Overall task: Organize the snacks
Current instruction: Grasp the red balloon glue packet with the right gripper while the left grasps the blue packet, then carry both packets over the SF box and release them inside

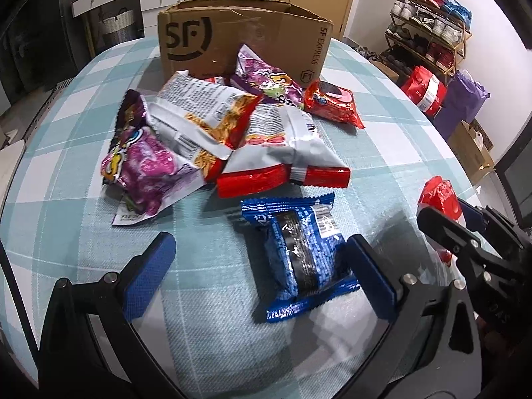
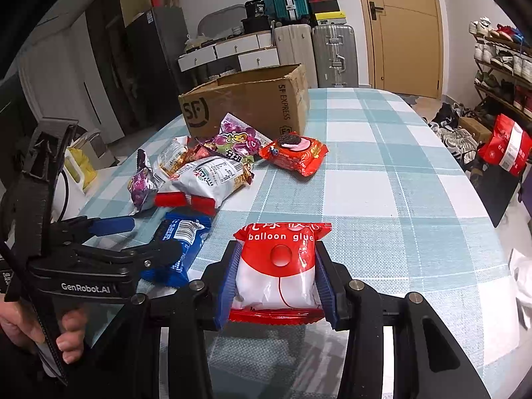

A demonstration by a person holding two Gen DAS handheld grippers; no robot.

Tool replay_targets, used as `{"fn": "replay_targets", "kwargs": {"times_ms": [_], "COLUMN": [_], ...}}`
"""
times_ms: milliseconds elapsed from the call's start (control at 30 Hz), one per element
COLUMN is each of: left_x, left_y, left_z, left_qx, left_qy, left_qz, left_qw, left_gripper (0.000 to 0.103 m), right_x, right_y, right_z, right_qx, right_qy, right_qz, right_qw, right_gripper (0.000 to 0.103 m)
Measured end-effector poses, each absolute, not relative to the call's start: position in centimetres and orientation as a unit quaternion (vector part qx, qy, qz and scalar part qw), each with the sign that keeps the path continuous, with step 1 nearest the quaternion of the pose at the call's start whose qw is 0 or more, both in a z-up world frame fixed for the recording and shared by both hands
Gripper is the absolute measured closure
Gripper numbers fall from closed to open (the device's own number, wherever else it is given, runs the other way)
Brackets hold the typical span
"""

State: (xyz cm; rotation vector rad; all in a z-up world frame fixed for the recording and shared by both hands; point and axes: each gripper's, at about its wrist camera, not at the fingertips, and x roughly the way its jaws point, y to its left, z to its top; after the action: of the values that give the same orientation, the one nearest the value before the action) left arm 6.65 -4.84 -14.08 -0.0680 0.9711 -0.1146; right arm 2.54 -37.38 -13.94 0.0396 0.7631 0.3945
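Observation:
A blue cookie packet (image 1: 299,252) lies flat on the checked tablecloth between the fingers of my left gripper (image 1: 259,242). That gripper is open, its right finger close beside the packet and its left finger well clear. My right gripper (image 2: 277,249) is shut on a red-and-white packet (image 2: 277,266) printed "balloon glue", held above the cloth. Behind lies a pile of snacks: white-and-red chip bags (image 1: 266,139), purple bags (image 1: 146,166) and a red cookie packet (image 1: 332,103). An open cardboard box (image 1: 242,36) stands at the far edge.
The right gripper (image 1: 465,242) with its red packet (image 1: 439,196) sits just right of the left one. A hand (image 2: 69,332) holds the left gripper (image 2: 133,237). The table edge (image 2: 465,173) curves away right, with a shoe rack (image 2: 502,63) beyond. Suitcases (image 2: 332,53) stand behind.

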Motion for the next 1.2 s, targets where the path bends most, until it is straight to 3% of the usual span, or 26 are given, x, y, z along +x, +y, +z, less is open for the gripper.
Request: {"fn": "replay_targets", "kwargs": {"times_ms": [367, 400, 500, 1200], "left_x": [8.3, 8.3, 8.0, 5.6], "left_y": [-6.4, -6.4, -6.3, -3.2], "left_z": [-15.4, -15.4, -15.0, -12.9], "left_qx": [-0.024, -0.025, -0.023, -0.054], "left_qy": [0.49, 0.49, 0.474, 0.446], "left_qz": [-0.057, -0.056, -0.059, -0.103], "left_qw": [0.869, 0.87, 0.878, 0.888], "left_gripper": [0.002, 0.009, 0.061, 0.062], "right_x": [2.5, 2.5, 2.5, 1.6], "right_y": [-38.2, -38.3, -38.3, -36.2], "right_z": [-14.1, -14.2, -14.1, -12.1], "right_qx": [0.027, 0.028, 0.029, 0.021], "right_qy": [0.371, 0.371, 0.372, 0.361], "right_qz": [0.185, 0.185, 0.184, 0.203], "right_qw": [0.909, 0.91, 0.909, 0.91], "right_gripper": [0.06, 0.06, 0.06, 0.06]}}
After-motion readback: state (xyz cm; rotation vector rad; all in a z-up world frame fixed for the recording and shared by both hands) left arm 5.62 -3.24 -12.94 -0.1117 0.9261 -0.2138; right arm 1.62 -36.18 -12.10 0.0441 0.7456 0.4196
